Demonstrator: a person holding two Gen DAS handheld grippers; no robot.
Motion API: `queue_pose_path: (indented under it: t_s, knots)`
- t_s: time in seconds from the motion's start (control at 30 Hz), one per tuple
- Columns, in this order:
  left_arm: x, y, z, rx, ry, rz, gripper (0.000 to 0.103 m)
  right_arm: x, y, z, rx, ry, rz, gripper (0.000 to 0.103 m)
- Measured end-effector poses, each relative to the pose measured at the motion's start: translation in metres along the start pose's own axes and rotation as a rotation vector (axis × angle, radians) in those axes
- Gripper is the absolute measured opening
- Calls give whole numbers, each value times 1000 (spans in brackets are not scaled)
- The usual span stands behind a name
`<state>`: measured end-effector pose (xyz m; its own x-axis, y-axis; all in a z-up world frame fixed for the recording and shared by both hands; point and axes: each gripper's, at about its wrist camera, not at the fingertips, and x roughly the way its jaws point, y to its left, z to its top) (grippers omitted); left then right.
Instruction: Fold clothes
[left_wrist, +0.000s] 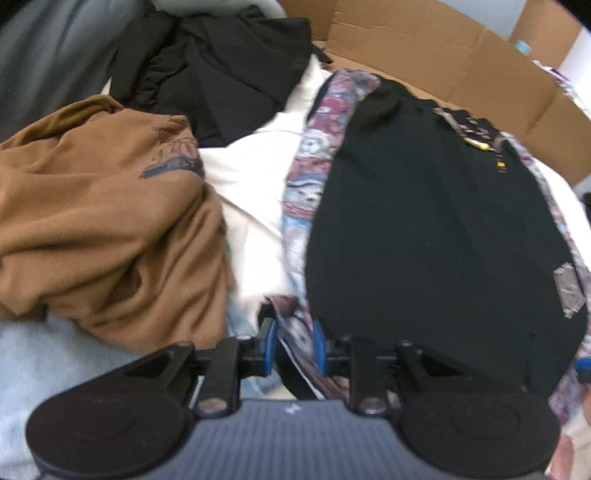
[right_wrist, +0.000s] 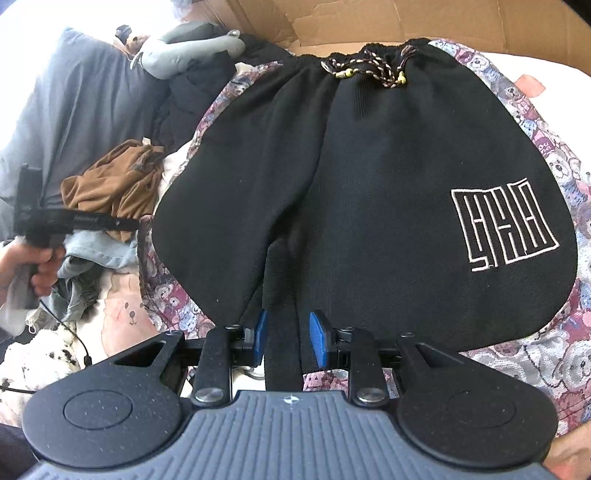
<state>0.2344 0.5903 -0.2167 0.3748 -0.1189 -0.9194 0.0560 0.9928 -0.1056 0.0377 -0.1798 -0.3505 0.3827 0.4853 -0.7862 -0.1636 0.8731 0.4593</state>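
On top of the white bedding (left_wrist: 255, 184) we see black shorts (right_wrist: 369, 177) with bear-print side panels and a white maze logo, our right gripper (right_wrist: 289, 334) pinching the crotch fold, left gripper (left_wrist: 294, 341) clamping the patterned hem, brown shirt (left_wrist: 110, 229) left of the shorts.

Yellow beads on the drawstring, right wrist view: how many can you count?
2: one bead at the left cord end, one at the right, below the waistband. Others may be hidden.
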Motion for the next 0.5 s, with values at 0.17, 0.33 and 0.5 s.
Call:
queue_pose_path:
  t_s: [0.17,0.33,0.5]
  knots:
    - [20,8,2,-52,5,-15,5,8,3,2,5,10,-18,30]
    - [10,11,-7,-117,34,-17,1,7,8,13,17,31,-3,30]
    - [-19,5,-16,-142,38,10,1,-1,16,37,15,66,26,31]
